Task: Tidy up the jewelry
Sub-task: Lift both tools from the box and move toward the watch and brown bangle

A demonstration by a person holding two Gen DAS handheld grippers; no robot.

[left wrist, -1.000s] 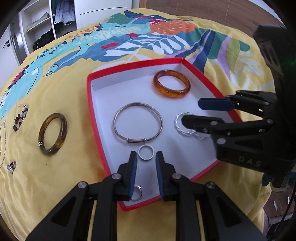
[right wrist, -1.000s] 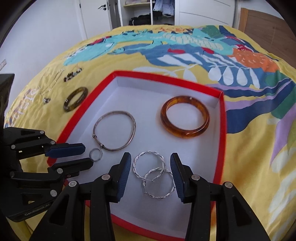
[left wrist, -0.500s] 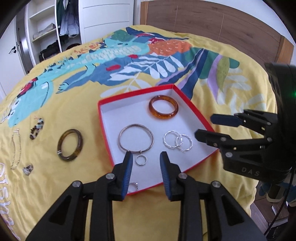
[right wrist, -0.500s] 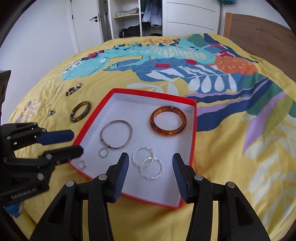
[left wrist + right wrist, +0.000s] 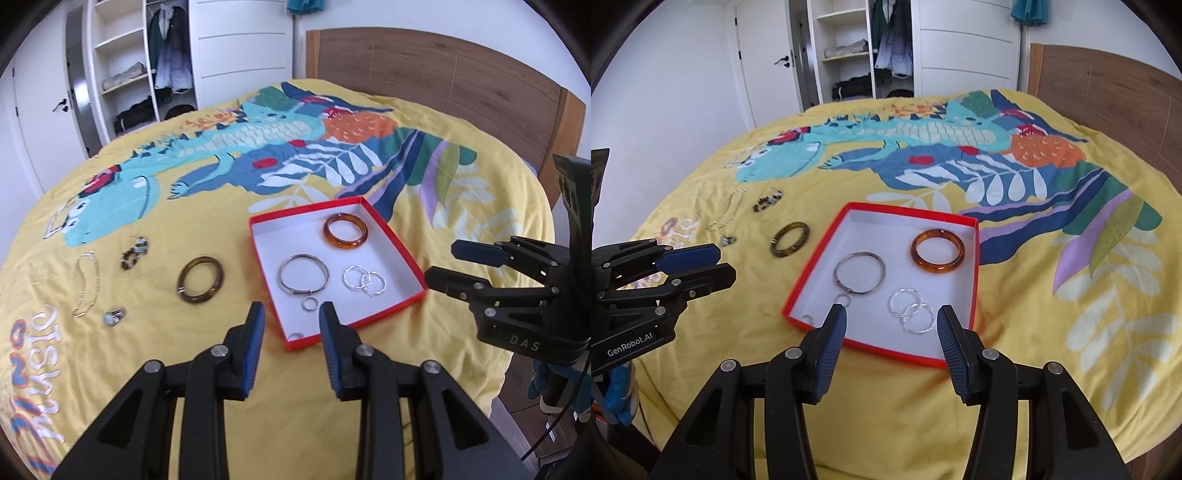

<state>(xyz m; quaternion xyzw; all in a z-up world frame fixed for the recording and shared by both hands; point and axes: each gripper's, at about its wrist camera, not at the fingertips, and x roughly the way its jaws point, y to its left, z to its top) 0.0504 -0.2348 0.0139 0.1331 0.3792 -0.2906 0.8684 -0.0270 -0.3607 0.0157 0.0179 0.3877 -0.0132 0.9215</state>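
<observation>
Jaws of the left gripper (image 5: 291, 322) and right gripper (image 5: 891, 325) have just been opening and hold nothing, raised over the red box (image 5: 400, 243). Next pick, likely the dark bangle (image 5: 200, 280) lying on the bedspread (image 5: 155, 210) left of the box, calls for pads closing across one side of its band.

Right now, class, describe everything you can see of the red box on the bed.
The red box is a shallow, square, lidless tray, seemingly cardboard: red outside and along the rim, white inside. It lies flat on the yellow patterned bedspread. Inside lie an amber bangle, a thin metal bangle, two twisted silver hoops, overlapping, a small ring and another small ring at its near corner. Neither gripper touches it.
</observation>
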